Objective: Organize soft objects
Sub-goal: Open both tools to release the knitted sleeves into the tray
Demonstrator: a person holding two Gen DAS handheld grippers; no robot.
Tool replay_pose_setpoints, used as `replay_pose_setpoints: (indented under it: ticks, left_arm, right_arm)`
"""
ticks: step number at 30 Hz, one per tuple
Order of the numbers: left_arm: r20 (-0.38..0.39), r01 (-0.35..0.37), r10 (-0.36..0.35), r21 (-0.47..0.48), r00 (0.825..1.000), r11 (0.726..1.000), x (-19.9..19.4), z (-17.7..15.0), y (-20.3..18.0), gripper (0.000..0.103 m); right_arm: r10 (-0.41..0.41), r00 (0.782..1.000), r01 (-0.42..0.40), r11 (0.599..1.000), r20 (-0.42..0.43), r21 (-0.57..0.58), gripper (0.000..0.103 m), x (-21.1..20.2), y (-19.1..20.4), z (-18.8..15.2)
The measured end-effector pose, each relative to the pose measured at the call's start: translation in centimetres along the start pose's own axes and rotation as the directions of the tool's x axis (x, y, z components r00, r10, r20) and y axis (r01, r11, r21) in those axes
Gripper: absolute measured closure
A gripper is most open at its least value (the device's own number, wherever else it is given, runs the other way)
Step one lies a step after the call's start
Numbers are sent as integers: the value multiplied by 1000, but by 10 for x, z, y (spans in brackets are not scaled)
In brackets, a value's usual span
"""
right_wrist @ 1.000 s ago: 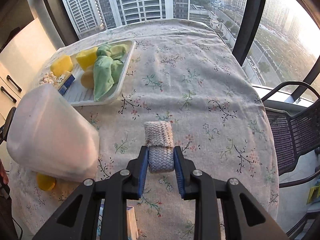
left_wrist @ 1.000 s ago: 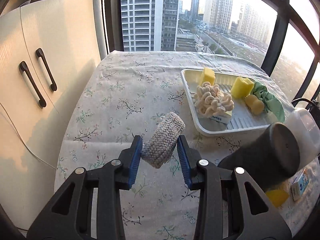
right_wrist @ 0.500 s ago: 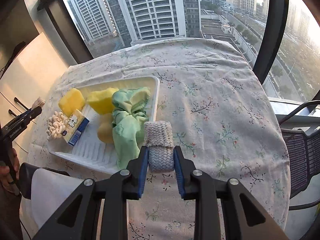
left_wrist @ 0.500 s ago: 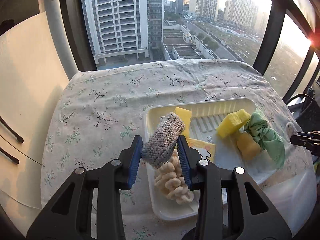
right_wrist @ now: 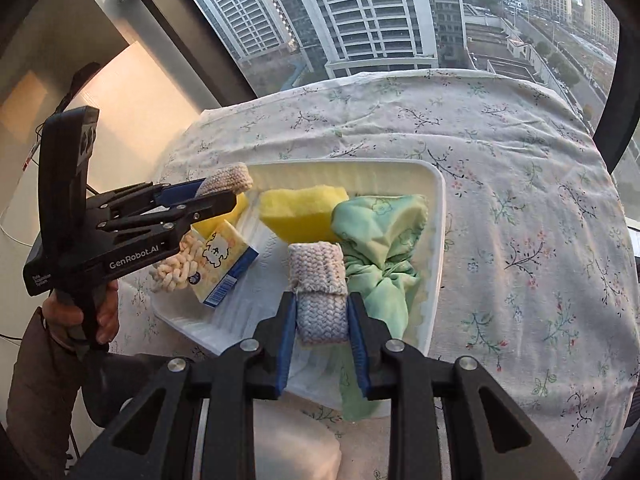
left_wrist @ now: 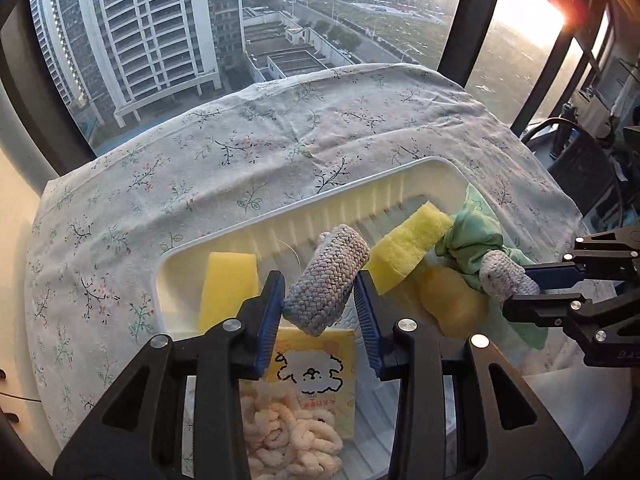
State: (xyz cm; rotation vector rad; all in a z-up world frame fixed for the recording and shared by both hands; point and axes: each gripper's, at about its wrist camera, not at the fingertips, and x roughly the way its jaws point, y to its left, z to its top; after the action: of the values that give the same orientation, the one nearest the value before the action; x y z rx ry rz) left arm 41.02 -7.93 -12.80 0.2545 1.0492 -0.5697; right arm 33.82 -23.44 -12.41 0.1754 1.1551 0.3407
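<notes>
- A high-rise flat, a home by its look: tall window frames (left_wrist: 466, 20) open onto apartment towers (left_wrist: 132, 36) far below.
- A flowered tablecloth (left_wrist: 280, 148) covers the table, running to its far edge.
- Pale cupboard (right_wrist: 132, 92) beside the window.

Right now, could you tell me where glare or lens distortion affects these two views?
Left wrist view: low sun flares at the upper right, washing out the window; towers bow. Right wrist view: no flare, even light on the tray, buildings curve strongly, corners vignette dark.
</notes>
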Motion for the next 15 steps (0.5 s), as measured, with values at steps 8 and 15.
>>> replay_pose_setpoints:
  ticks: [8, 15]
  left_arm:
    - [-51, 10, -10, 0, 999, 1000, 19, 1, -5, 75]
    - [-54, -22, 24, 28, 998, 999, 18, -1, -12, 74]
  right_arm:
    - [9, 994, -11, 1000, -109, -20, 76, 27, -3, 12]
    - [35, 994, -36, 999, -107, -11, 76, 31, -5, 9]
